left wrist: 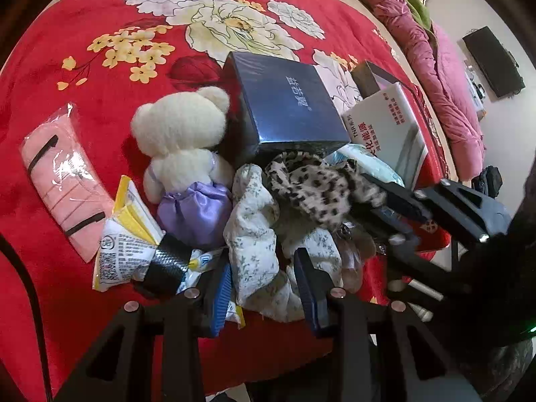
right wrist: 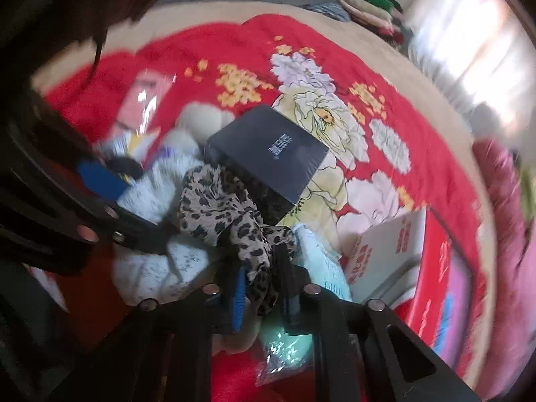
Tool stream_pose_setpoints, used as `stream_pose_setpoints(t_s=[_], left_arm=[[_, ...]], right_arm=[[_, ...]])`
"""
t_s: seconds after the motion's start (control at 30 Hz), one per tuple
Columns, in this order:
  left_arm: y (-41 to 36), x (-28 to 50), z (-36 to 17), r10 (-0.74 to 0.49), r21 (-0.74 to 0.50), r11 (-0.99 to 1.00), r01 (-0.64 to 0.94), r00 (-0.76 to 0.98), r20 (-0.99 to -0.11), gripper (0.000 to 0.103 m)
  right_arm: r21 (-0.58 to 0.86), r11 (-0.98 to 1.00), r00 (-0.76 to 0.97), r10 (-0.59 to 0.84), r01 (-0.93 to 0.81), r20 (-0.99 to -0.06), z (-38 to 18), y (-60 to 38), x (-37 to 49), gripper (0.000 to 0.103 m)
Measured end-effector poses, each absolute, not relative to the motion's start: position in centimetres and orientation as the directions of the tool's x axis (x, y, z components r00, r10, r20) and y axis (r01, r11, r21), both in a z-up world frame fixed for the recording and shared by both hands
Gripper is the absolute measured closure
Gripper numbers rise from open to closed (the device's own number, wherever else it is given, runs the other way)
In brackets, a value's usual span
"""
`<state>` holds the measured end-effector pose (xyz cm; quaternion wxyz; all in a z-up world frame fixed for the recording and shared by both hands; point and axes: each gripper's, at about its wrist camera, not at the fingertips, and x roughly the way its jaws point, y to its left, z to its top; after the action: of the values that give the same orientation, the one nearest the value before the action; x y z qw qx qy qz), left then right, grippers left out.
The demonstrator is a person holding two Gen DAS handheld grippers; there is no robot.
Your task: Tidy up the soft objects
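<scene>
1. Both grippers work at the near edge of the heap: the left gripper [left wrist: 264, 288] is clamped on the white floral cloth [left wrist: 254, 231], its blue pads pressing the bunched fabric from either side.
2. Just to its right, the right gripper [right wrist: 263, 284] has its jaws drawn together on the leopard-print scarf [right wrist: 227, 211], a fold of which is pinched between the pads and hangs down past them.
3. That scarf lies draped over the floral cloth and runs up against the dark blue box [left wrist: 288, 107].
4. A pale blue packet [right wrist: 321, 261] lies under the scarf's right end, touching the white carton [left wrist: 388, 124] with red lettering.
5. Left of the floral cloth, a cream teddy bear [left wrist: 182, 127] in a lilac dress lies with its back to the camera, leaning on the blue box.
6. Near the bear's feet sits a yellow-and-white pouch [left wrist: 124, 234], with a black cylinder [left wrist: 167, 264] resting on it.
7. Further left, well apart, a pink wrapped cloth [left wrist: 63, 181] lies flat.
8. Everything rests on a red flowered blanket [left wrist: 100, 10]; a pink quilt [left wrist: 435, 67] is bunched beyond it.
</scene>
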<state>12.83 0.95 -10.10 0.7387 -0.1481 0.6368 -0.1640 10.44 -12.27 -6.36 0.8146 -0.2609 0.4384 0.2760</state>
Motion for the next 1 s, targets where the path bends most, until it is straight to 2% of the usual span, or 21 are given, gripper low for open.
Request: stream_pose_setpoints(t_s=[0.07, 0.13, 0.17, 0.33, 0.67, 1.0], left_arm=[[0.5, 13.0, -10.3, -0.412, -0.409, 0.911, 0.047, 0.136, -0.901, 0.067], [0.1, 13.3, -10.5, -0.402, -0.400, 0.916, 0.037, 0.131, -0.906, 0.078], [-0.1, 13.3, -10.7, -0.396, -0.394, 0.918, 0.037, 0.126, -0.910, 0.088], [-0.1, 13.4, -10.6, -0.404, -0.405, 0.914, 0.028, 0.139, -0.904, 0.093], [1.1, 12.3, -7.2, -0.412, -0.415, 0.909, 0.037, 0.231, -0.881, 0.093], [0.7, 10.4, -3.0, -0.371, -0.361, 0.928, 0.089, 0.291, -0.882, 0.093]], right_arm=[[-0.092, 0.762, 0.464, 0.289, -0.641, -0.838, -5.0, -13.6, 10.7, 0.092], [-0.018, 0.792, 0.463, 0.338, -0.610, -0.819, -3.9, -14.7, 10.8, 0.092], [0.015, 0.803, 0.462, 0.359, -0.596, -0.811, -3.4, -15.2, 10.9, 0.092], [0.101, 0.835, 0.466, 0.397, -0.541, -0.790, -1.8, -16.9, 10.5, 0.092], [0.141, 0.845, 0.493, 0.427, -0.515, -0.758, 0.5, -17.5, 8.6, 0.092], [0.139, 0.857, 0.528, 0.426, -0.497, -0.735, 2.9, -18.1, 7.1, 0.092]])
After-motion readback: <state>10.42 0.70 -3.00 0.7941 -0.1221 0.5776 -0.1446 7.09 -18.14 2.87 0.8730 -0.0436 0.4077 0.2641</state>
